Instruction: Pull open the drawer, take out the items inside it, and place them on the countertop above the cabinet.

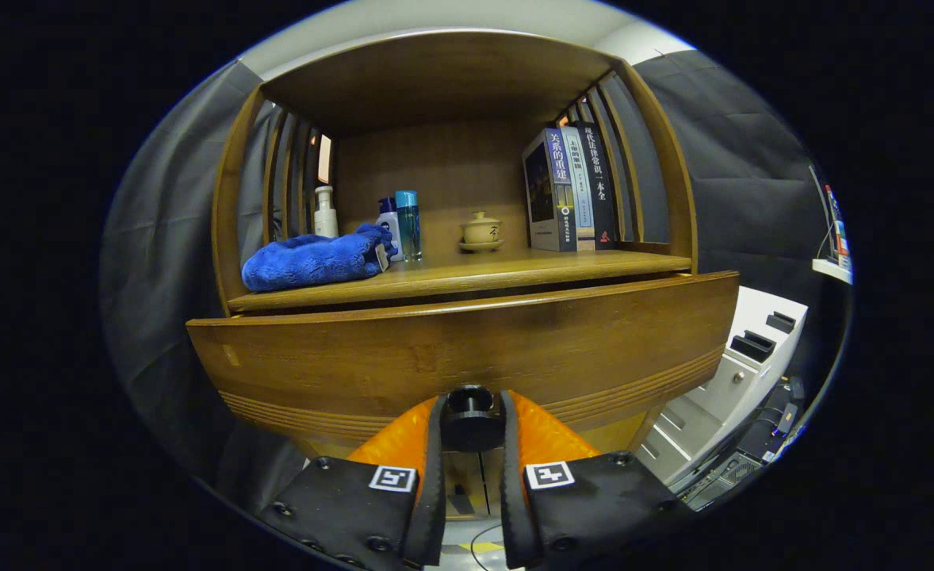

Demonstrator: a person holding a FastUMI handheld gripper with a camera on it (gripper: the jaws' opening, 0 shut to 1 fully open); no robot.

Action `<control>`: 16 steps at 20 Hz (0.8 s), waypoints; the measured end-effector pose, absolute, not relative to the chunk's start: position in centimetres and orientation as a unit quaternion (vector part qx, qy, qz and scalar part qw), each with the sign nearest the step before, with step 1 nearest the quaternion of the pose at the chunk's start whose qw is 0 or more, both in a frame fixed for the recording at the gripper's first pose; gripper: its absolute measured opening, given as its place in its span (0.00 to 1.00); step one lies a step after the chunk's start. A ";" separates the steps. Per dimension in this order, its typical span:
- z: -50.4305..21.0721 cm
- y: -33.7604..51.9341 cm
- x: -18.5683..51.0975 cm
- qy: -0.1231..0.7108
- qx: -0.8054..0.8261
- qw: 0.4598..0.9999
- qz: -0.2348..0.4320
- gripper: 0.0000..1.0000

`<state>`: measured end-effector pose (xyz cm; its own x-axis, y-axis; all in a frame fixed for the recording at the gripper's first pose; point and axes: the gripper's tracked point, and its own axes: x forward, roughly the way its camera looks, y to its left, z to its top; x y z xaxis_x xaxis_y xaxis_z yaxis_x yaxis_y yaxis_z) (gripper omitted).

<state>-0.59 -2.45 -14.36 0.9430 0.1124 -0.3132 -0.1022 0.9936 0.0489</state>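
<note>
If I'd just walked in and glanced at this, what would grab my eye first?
Probably the wide wooden drawer front, with the gripper closed on its dark round knob, one finger pressing each side. Above it on the countertop, a bright blue towel lies bunched at one end, in front of some bottles. A small lidded teacup sits mid-shelf, and a few upright books stand at the far end.

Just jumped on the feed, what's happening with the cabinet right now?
A handheld gripper has its fingers closed on the dark knob of the wooden drawer. The drawer front stands slightly proud of the cabinet, and its inside is hidden. On the countertop above sit a blue towel, some bottles, a small lidded cup and books.
</note>
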 end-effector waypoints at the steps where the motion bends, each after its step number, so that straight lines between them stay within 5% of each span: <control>1: -14.2 -2.6 -1.3 0.161 0.015 0.985 0.055 0.37; 16: -14.2 -3.8 -7.8 0.188 0.017 0.981 0.035 0.37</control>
